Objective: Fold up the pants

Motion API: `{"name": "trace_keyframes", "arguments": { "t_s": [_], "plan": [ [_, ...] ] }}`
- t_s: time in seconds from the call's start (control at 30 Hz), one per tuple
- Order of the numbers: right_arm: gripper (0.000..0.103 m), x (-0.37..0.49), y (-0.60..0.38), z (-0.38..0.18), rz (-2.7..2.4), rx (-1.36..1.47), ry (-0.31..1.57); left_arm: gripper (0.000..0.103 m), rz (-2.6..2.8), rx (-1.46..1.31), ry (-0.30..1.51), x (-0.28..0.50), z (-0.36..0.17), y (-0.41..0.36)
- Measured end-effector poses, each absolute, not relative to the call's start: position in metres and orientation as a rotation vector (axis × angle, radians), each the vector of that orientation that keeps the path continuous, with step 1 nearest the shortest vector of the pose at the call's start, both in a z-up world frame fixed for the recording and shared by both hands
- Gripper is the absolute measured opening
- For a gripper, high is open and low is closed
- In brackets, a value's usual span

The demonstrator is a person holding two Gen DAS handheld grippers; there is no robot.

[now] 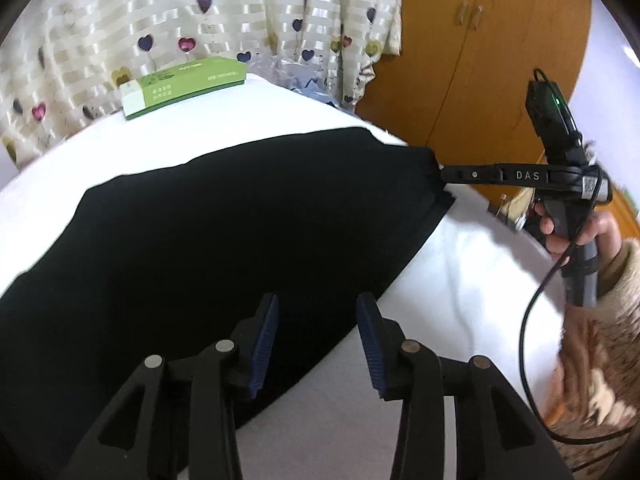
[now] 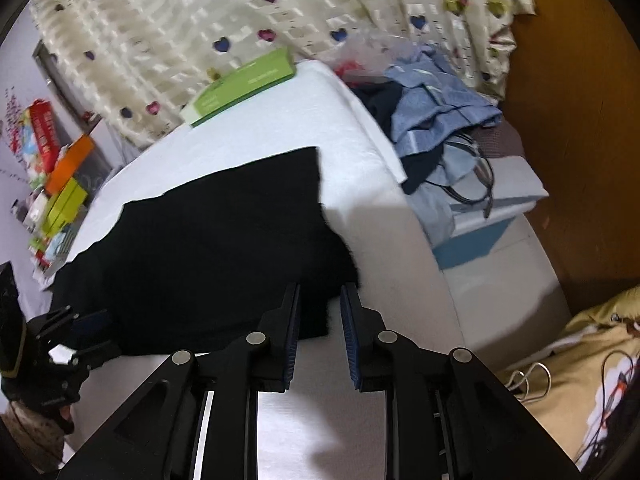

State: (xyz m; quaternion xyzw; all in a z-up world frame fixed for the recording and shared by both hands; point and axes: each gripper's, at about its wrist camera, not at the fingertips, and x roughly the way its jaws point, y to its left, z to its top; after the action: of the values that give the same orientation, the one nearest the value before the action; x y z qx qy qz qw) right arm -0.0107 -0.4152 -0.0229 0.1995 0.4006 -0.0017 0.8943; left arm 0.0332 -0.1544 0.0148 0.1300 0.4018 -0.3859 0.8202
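The pants [image 1: 224, 240] lie spread flat and black on a white-covered bed [image 1: 460, 272], already looking doubled over, their near edge running along the front of the bed. I judge them soft, light and limp: they will sag and slide on the smooth sheet, so corners and hems are the places to pinch, both layers together.

The left hand-held gripper [image 1: 316, 344] hovers over the near hem with its blue pads [image 1: 266, 336] apart; cloth lies beneath them but nothing is pinched. The right hand-held gripper [image 2: 319, 332] sits at the pants' right near corner, jaws narrowly apart, the corner lying between the pads; whether they press on it I cannot tell. In the left view its fingers lie almost level, tips touching the pants' corner, held by a hand [image 1: 576, 236] in a fuzzy sleeve [image 1: 600, 340].

Both point downward toward the bed. A green box [image 1: 184, 84] rests at the far edge, before a heart-print curtain [image 1: 200, 12]; other clothes [image 2: 436, 112] are heaped beside the bed.
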Motion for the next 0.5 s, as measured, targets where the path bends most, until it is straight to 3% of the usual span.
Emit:
{"name": "trace_keyframes", "arguments": {
  "t_s": [0.33, 0.4, 0.5],
  "plan": [
    [0.021, 0.008, -0.419, -0.018, 0.029, 0.512, 0.808, 0.047, -0.789, 0.419, 0.844, 0.03, 0.007, -0.168],
    [0.006, 0.007, -0.416, -0.014, 0.055, 0.507, 0.791, 0.047, -0.791, 0.414, 0.85, 0.029, 0.008, -0.168],
    [0.006, 0.006, -0.412, -0.002, 0.085, 0.497, 0.759, 0.047, -0.805, 0.425, 0.849, 0.027, 0.007, -0.169]
  ]
}}
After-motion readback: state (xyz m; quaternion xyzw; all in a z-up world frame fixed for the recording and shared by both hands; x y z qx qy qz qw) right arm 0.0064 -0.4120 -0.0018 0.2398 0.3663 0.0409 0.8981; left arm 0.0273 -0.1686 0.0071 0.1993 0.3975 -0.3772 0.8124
